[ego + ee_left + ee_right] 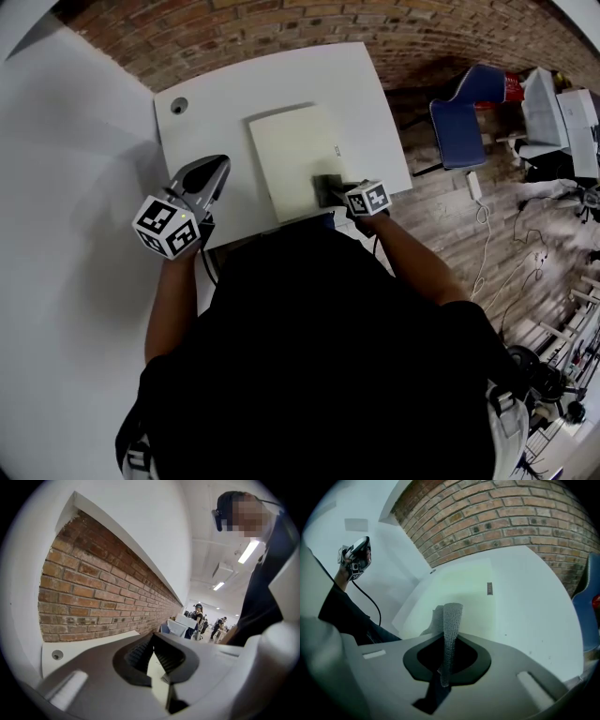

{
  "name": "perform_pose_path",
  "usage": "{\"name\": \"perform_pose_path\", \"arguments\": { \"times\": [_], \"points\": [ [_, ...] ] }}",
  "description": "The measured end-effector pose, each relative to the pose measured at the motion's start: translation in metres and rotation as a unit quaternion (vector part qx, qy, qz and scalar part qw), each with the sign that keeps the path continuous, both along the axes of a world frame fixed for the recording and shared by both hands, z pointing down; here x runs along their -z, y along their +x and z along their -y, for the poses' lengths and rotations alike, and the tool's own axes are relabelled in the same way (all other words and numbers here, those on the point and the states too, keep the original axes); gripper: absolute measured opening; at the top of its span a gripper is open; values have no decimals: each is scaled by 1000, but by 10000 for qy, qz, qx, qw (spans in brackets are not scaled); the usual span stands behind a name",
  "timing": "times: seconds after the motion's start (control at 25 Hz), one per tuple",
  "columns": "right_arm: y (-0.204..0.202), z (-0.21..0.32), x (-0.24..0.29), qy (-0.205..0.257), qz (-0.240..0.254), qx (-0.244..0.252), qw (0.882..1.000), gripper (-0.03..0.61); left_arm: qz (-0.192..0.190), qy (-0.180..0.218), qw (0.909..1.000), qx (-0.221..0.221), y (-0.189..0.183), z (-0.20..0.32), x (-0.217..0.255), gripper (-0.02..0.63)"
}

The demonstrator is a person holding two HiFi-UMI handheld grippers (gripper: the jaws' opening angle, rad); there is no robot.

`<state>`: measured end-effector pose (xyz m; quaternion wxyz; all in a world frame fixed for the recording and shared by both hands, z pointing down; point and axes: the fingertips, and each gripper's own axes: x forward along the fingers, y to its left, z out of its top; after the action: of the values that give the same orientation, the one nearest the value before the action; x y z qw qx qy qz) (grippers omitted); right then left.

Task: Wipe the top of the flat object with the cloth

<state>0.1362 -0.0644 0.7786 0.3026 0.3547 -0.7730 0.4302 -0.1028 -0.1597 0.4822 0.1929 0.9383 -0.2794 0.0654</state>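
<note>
A cream flat board [295, 155] [459, 583] lies on the white table [366, 94] [525, 597]. My right gripper [339, 194] [452, 609] is at the board's near edge, shut on a dark grey mesh cloth [326, 187] [451, 620]. The cloth sticks out past the jaws and rests on the board. My left gripper [217, 169] [152, 639] is held up over the table's left side, away from the board; its ribbed pads [140, 656] meet at the tips with nothing between them. It also shows far left in the right gripper view [355, 557].
A round cable hole [178, 106] [57, 655] sits in the table's far left corner. A brick wall [281, 28] backs the table, and a white wall [66, 187] runs along its left. A blue chair [459, 127] and cables [506, 253] are on the wooden floor at right.
</note>
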Motion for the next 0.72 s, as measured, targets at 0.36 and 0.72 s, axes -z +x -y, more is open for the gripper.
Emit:
{"name": "perform_pose_path", "arguments": {
  "times": [0.36, 0.72],
  "points": [
    [27, 0, -3, 9, -185, -312, 9993, 8, -39, 48, 10000, 5, 3, 5, 1, 2],
    [41, 4, -3, -10, -284, -463, 9985, 8, -53, 42, 10000, -1, 7, 13, 1, 2]
  ]
}}
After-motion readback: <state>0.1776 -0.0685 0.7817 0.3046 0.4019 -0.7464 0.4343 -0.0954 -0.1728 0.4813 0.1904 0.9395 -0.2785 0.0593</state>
